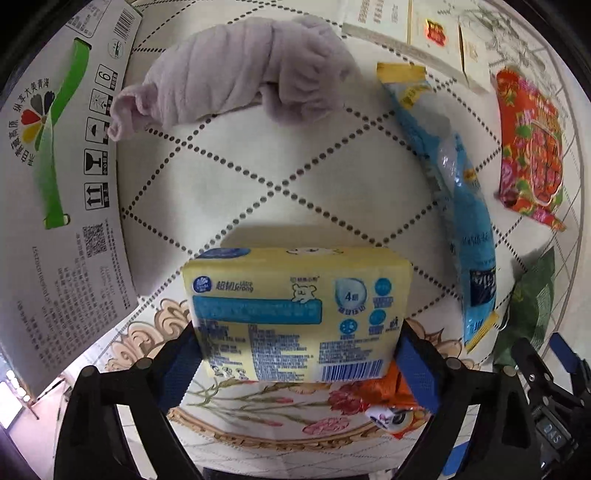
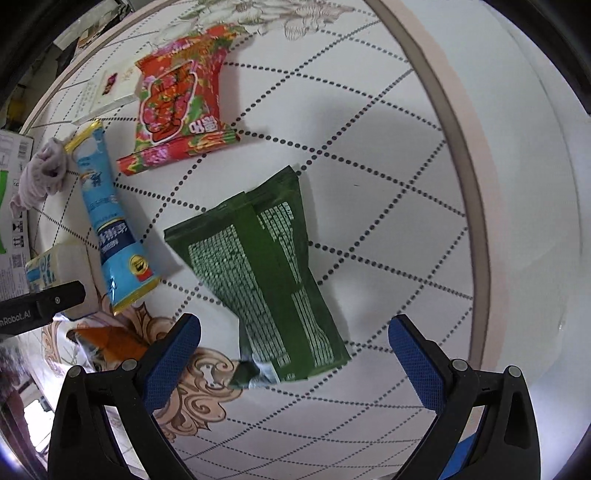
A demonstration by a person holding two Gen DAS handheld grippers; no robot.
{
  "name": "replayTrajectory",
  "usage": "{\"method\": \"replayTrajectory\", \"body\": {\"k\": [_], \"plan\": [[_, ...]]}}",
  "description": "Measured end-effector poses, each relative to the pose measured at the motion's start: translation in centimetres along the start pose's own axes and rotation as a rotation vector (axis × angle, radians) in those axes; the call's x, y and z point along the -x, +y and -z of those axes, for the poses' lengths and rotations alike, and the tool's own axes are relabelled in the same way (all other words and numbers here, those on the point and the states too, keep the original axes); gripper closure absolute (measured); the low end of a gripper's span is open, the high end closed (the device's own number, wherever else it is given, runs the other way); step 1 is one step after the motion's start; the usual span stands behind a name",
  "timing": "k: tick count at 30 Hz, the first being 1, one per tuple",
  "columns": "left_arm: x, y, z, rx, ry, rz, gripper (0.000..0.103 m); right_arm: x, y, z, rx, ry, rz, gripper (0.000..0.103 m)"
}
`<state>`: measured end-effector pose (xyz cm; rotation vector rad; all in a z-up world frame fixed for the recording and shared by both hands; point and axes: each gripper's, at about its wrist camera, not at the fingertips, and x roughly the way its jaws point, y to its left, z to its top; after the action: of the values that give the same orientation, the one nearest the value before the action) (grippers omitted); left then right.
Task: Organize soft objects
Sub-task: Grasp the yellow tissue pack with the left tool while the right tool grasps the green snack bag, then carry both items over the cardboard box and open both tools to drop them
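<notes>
My left gripper (image 1: 295,354) is shut on a yellow tissue pack (image 1: 295,314), its blue pads pressing both ends, held just above the table. The pack also shows in the right wrist view (image 2: 44,271). A crumpled lilac towel (image 1: 236,74) lies beyond it, also seen in the right wrist view (image 2: 42,177). My right gripper (image 2: 295,354) is open and empty, its jaws wide apart over the lower end of a green snack bag (image 2: 266,273). The green bag shows at the right edge of the left wrist view (image 1: 532,306).
A blue pouch (image 1: 454,206) (image 2: 107,221) and a red floral snack bag (image 1: 528,144) (image 2: 181,99) lie on the white dotted tabletop (image 1: 295,177). A cardboard box (image 1: 55,184) stands at the left. White booklets (image 1: 424,33) lie at the back. An orange packet (image 1: 380,391) lies under the pack.
</notes>
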<state>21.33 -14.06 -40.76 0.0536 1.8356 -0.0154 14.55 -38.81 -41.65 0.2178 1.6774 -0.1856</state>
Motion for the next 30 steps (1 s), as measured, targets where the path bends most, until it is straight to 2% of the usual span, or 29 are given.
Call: {"method": "replayTrajectory", "body": {"k": [2,4,5,6,8,11,16,20,24,28,30], "plan": [[0.3,0.0,0.5,-0.012,-0.025,-0.009,0.009,-0.8,-0.1,-0.4,-0.007,0.016,-0.015,0.01],[0.9,0.1,1.0,-0.023,-0.051,-0.032,0.009,-1.6,0.0,-0.7,-0.016,0.044,-0.035,0.028],[1.1,0.1,1.4,-0.027,-0.056,-0.031,0.009,-2.2,-0.1,-0.8,-0.024,0.065,-0.036,0.042],[1.5,-0.1,1.9,-0.029,-0.055,-0.027,0.009,-2.2,-0.4,-1.1,-0.029,0.068,-0.043,0.048],[2.0,-0.2,2.7,-0.039,-0.059,-0.03,0.009,-2.5,-0.5,-1.2,-0.033,0.065,-0.051,0.056],[3.3,-0.2,3.9,-0.042,-0.049,0.006,0.009,-1.8,-0.5,-0.5,-0.038,0.068,-0.067,0.065],[7.3,0.2,7.4,-0.069,-0.122,0.023,0.009,0.8,0.2,1.3,-0.014,0.04,-0.094,0.067],[12.2,1.0,11.4,-0.077,-0.174,0.087,0.009,4.1,1.5,3.3,0.019,-0.005,-0.139,0.067],[18.3,3.6,14.4,-0.061,-0.274,0.149,0.009,10.2,5.0,5.7,0.085,-0.064,-0.204,0.067],[23.1,6.7,13.4,0.012,-0.355,0.203,0.009,15.9,9.0,6.9,0.159,-0.124,-0.283,0.067],[24.6,9.0,13.0,0.047,-0.386,0.204,0.009,18.3,11.9,6.9,0.199,-0.154,-0.317,0.067]]}}
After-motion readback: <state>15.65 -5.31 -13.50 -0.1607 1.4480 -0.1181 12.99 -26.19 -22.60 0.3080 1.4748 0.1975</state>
